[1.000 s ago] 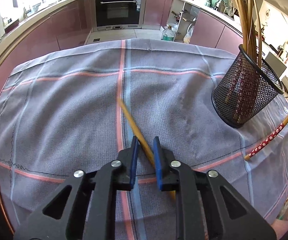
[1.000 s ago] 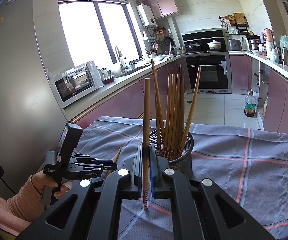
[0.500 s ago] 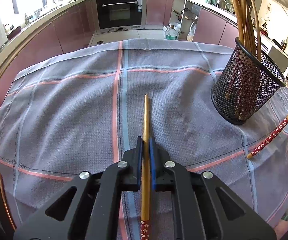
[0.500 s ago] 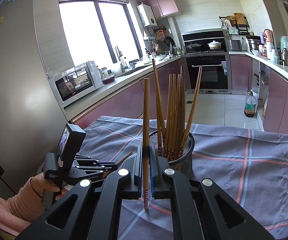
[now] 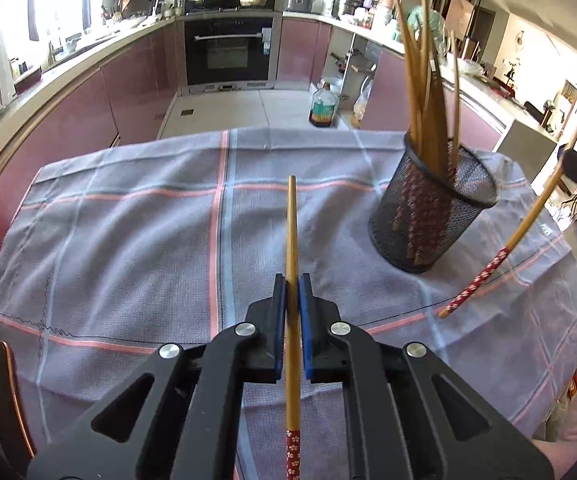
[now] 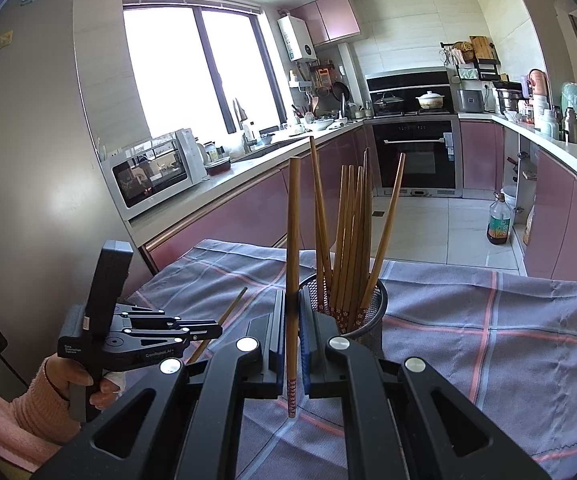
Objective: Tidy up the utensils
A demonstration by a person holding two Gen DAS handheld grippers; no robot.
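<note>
Left wrist view: left tool [image 5: 292,280] clamped tight on a chopstick [image 5: 291,248], lifted clear of the checked cloth [image 5: 128,240] on the desk. Only this view shows the right-hand chopstick [image 5: 528,220] from the side, off to the right of the tool past the mesh cup [image 5: 432,216].

Right wrist view: right tool [image 6: 293,300] clamped tight on its own chopstick [image 6: 292,240]. Only here do you see the left tool [image 6: 208,326] from outside, low left, in a hand [image 6: 100,384] with a pink sleeve [image 6: 16,420].

Chopsticks: bamboo-coloured, red flowered band at the thick end.

Orientation: the left one runs straight ahead along the tool, plain tip forward, red end back under the tool. The right one stands near upright, red end down, just left of the cup, which holds more chopsticks [image 6: 348,240], red ends down.
</note>
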